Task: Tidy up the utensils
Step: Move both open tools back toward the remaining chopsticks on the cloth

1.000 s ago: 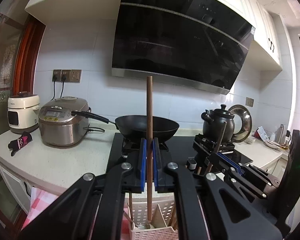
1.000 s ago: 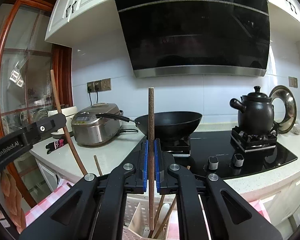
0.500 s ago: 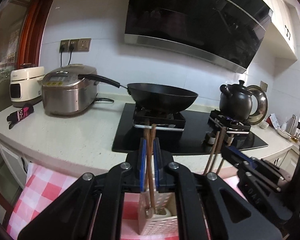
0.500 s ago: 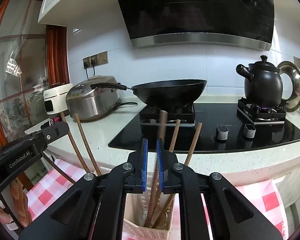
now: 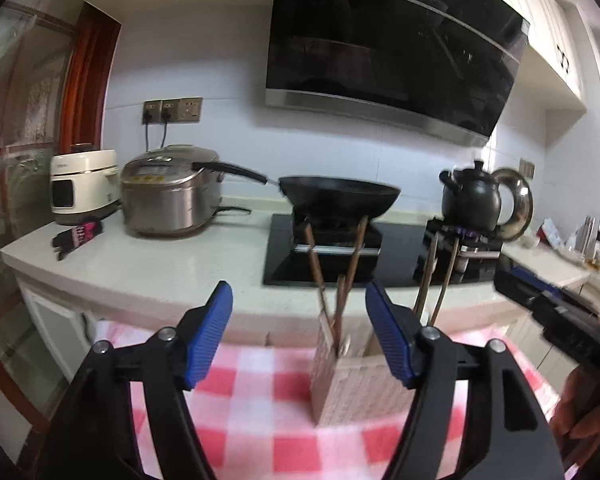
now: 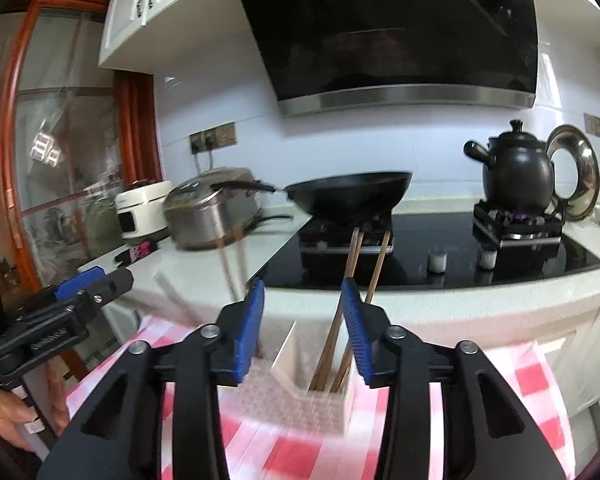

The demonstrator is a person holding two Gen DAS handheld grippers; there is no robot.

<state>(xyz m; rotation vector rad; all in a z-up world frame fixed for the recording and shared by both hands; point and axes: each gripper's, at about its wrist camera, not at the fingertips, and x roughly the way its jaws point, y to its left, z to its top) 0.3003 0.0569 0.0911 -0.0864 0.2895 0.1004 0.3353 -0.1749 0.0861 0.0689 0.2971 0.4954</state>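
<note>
Foreground: left gripper [image 5: 298, 334], blue pads spread wide, jaws opening, nothing pressed between them; right gripper [image 6: 302, 330], jaws likewise opening and empty, chopsticks visible beyond the gap but untouched. Just past both: white perforated utensil holder [image 5: 352, 384] standing on a red-checked cloth [image 5: 256, 404], with wooden chopsticks [image 5: 342, 276] leaning upright in its compartments, fanned apart. Further: pale countertop [image 5: 172, 268], black hob [image 6: 420, 256], wok [image 5: 340, 196], rice cooker [image 5: 170, 192], kettle [image 6: 516, 172]. Step in hand, by judgement: release after depositing chopsticks into the holder. Next move likely calls for backing both grippers clear without knocking the leaning sticks, then seeking remaining utensils.
</note>
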